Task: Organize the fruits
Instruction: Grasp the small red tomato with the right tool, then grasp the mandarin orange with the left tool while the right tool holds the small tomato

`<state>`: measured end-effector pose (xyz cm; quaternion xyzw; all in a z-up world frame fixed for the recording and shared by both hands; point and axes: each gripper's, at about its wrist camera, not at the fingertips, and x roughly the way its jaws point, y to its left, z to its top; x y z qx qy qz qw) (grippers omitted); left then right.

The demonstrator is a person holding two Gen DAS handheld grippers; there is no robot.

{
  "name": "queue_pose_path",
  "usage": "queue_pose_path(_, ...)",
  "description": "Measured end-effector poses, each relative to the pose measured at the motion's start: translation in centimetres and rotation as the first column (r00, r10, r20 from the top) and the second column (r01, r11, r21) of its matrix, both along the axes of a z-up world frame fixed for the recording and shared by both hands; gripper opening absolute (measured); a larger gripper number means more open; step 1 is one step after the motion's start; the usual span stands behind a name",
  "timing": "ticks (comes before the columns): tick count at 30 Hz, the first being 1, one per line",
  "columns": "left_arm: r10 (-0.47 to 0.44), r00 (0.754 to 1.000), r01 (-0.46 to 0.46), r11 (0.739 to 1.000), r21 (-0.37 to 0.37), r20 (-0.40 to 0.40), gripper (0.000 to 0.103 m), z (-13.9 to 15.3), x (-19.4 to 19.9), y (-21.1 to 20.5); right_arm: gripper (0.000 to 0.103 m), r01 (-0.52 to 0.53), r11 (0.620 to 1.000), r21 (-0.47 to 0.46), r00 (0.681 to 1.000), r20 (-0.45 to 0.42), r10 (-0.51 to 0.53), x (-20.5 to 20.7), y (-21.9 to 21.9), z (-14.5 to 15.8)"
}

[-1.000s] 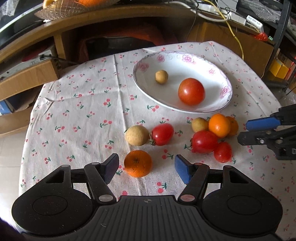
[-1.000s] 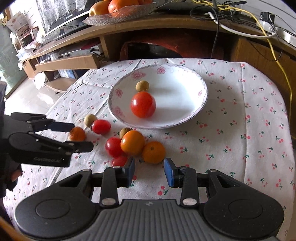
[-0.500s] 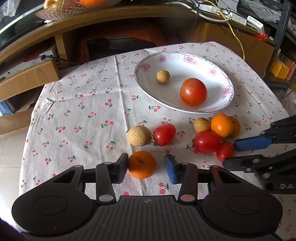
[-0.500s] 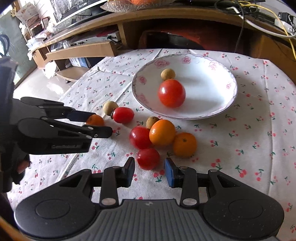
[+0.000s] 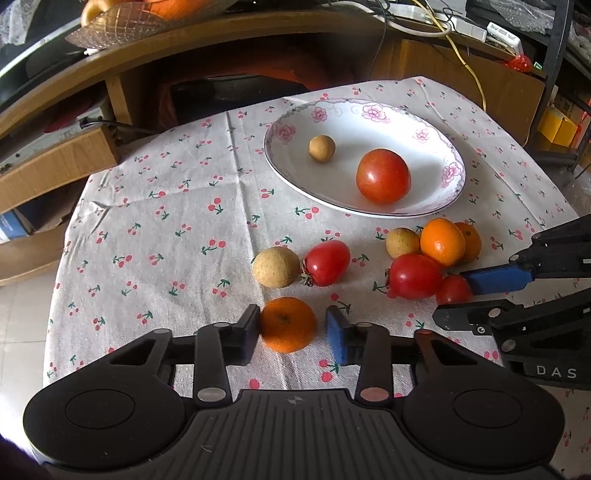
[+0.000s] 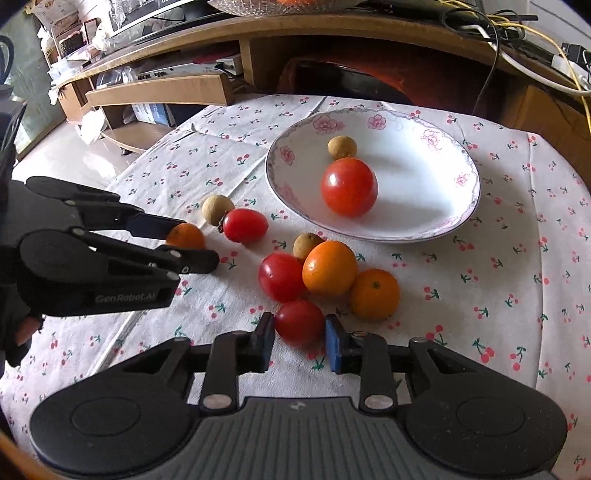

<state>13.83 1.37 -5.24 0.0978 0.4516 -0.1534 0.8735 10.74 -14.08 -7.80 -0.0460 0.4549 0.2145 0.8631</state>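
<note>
Two claws, each bracketing one fruit on the counter [image 5: 177, 192].
Left claw [image 5: 291, 332] open around orange [image 5: 288, 325]; right claw [image 6: 300, 341] open around small tomato [image 6: 299, 322]; plate [image 6: 436, 221] beyond.

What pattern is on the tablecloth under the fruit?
Small red cherries with green stems on the white fabric tablecloth, clearest in the left wrist view.

Wooden desk [image 5: 258, 33], low shelf [image 6: 159, 90], pale tiled floor [image 6: 70, 155]

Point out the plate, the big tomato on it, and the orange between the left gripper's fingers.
plate [image 5: 428, 122]: left wrist view, far rim.
big tomato [image 5: 383, 176]: left wrist view, centre.
orange [image 5: 288, 325]: left wrist view, top.
</note>
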Motion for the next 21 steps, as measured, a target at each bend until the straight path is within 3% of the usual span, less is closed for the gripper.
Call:
queue_pose_path(10, -0.072, 0.997, 0.071, 0.997, -0.035, -0.028, 0.04, 0.9, -3.4, -2.0, 0.029, 0.032, 0.999, 0.008, 0.999, 0.012, -0.032, -3.7, -2.2, 1.8)
queue_pose_path(17, -0.114, 0.993, 0.113, 0.993, -0.022, -0.044, 0.042, 0.5, -5.6, -3.1, 0.029, 0.043, 0.999, -0.015, 0.999, -0.032, -0.043, -6.0, -3.0, 0.0)
queue_pose_path(21, -0.127, 0.991, 0.126, 0.992, -0.015, -0.043, 0.043, 0.1, -5.6, -3.1, 0.03, 0.005, 0.999, -0.037, 1.0, -0.006, -0.005, -6.2, -2.8, -0.1)
